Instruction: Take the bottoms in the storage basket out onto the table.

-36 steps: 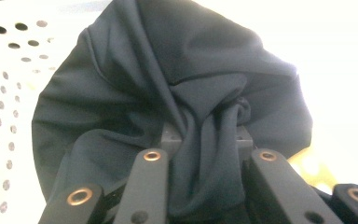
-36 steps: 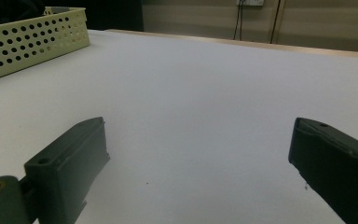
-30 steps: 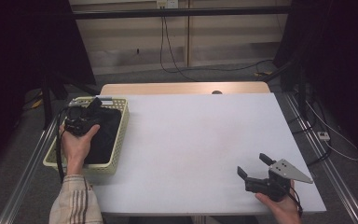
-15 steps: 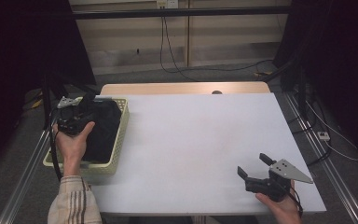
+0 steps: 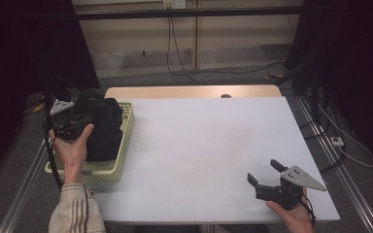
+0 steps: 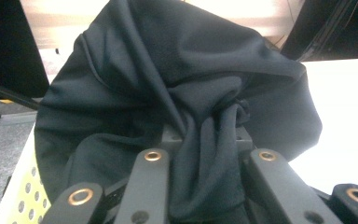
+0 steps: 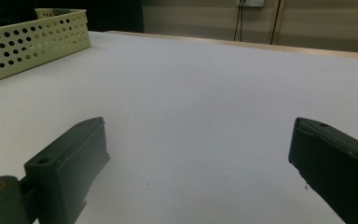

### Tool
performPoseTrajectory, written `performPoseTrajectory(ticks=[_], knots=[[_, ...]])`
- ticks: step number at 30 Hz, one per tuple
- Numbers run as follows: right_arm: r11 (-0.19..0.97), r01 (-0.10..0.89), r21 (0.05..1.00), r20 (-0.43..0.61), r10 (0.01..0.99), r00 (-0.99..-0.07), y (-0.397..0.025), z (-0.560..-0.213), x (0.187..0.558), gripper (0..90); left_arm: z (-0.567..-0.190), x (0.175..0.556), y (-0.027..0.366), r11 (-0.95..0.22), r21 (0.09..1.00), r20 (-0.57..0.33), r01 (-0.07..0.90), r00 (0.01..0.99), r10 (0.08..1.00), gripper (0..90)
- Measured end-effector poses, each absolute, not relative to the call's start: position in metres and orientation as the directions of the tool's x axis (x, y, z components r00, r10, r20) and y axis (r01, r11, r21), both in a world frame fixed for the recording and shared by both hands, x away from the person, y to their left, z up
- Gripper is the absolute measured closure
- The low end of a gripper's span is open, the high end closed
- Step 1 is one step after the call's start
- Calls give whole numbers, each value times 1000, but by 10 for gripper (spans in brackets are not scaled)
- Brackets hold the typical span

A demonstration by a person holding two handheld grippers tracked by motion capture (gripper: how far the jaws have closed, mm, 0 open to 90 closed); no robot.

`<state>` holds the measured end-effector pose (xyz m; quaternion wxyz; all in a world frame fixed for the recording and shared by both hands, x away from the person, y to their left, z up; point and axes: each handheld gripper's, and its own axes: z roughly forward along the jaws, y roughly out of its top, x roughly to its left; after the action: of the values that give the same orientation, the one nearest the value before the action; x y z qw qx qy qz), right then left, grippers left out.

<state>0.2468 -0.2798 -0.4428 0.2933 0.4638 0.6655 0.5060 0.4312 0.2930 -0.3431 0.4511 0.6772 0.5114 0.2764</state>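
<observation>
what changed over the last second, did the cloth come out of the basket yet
The left claw, shut on the black cloth, has risen and drawn left, bunching the cloth up above the yellow basket, partly lifted. The right claw stayed open on the white table.

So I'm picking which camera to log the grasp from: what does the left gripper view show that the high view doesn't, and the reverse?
The left gripper view gives the grip itself: a fold of the black cloth bunched between the left tool's jaws.

The high view gives the layout: the person's hand with the left tool over the yellow basket, and the right tool open, low over the white table, far from the cloth.

Both show the cloth, the perforated basket and the table.
</observation>
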Motion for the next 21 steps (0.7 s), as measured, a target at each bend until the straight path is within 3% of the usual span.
performPoseTrajectory(ticks=[21], knots=[[59,319,946,78,913,-399,-280,-442,247,45,-332,419,302,-6,942,-99,335,295,950,762]])
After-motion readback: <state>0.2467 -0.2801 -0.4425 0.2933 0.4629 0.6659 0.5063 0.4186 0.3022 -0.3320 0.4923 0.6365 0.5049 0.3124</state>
